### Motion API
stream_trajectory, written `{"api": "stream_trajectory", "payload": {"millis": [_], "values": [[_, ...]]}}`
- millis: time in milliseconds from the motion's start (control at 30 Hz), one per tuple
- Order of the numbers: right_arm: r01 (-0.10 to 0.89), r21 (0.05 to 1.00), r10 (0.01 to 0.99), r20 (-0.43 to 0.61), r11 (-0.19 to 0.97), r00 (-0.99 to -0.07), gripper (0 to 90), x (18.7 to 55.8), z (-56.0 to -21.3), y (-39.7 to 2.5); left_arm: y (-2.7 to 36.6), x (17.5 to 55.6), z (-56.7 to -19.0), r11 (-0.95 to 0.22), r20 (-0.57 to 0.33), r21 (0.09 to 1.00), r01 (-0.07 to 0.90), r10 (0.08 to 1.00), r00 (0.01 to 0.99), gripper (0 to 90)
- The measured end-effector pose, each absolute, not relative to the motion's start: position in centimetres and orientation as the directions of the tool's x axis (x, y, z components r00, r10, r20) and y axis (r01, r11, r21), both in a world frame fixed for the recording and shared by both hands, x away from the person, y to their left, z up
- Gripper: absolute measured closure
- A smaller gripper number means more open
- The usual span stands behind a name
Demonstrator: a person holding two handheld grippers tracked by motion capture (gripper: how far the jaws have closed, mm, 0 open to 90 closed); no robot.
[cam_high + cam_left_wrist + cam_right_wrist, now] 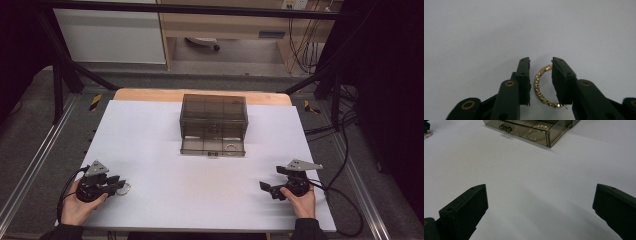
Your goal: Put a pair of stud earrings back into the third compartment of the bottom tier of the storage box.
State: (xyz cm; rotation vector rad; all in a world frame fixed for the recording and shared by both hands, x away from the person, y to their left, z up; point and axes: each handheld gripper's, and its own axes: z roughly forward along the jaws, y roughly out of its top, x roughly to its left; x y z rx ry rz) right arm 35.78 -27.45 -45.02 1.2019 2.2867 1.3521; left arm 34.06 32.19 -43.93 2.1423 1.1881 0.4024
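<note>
A gold beaded bracelet ring [537, 85] lies flat on the white table. My left gripper [541, 82] straddles it with the jaws partly apart. A thin gap shows between the ring and the left jaw, and the right jaw hides the ring's far side. In the high view this gripper [119, 186] is at the front left, with the ring [125, 188] at its tip. My right gripper [267, 189] rests at the front right, wide open [540, 205] over bare table. A smoky clear box [213, 117] stands at the back centre, its drawer [212, 146] pulled out and holding another bracelet [536, 134].
The white sheet [200, 185] covers the table between both hands and the box. A wooden strip [145, 95] runs along the far edge. Black frame posts [57, 85] and cables [345, 165] flank the table.
</note>
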Motion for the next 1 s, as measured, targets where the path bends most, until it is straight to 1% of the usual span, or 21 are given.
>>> {"api": "stream_trajectory", "payload": {"millis": [167, 567, 1000], "values": [[0.532, 0.813, 0.742, 0.201, 0.239, -0.640, 0.6, 35.77, -45.01, -27.48, 32.17, 34.06, -44.06, -0.388, -0.044, 0.658, 0.645, 0.836, 0.547, 76.0], [0.532, 0.812, 0.742, 0.201, 0.238, -0.639, 0.6, 35.78, -45.02, -27.46, 32.13, 34.08, -44.22, -0.397, -0.020, 0.653, 0.645, 0.842, 0.538, 85.2], [0.538, 0.808, 0.738, 0.209, 0.238, -0.641, 0.6, 35.74, -45.04, -27.41, 32.29, 34.24, -44.25, -0.384, -0.033, 0.665, 0.641, 0.842, 0.539, 86.2]]}}
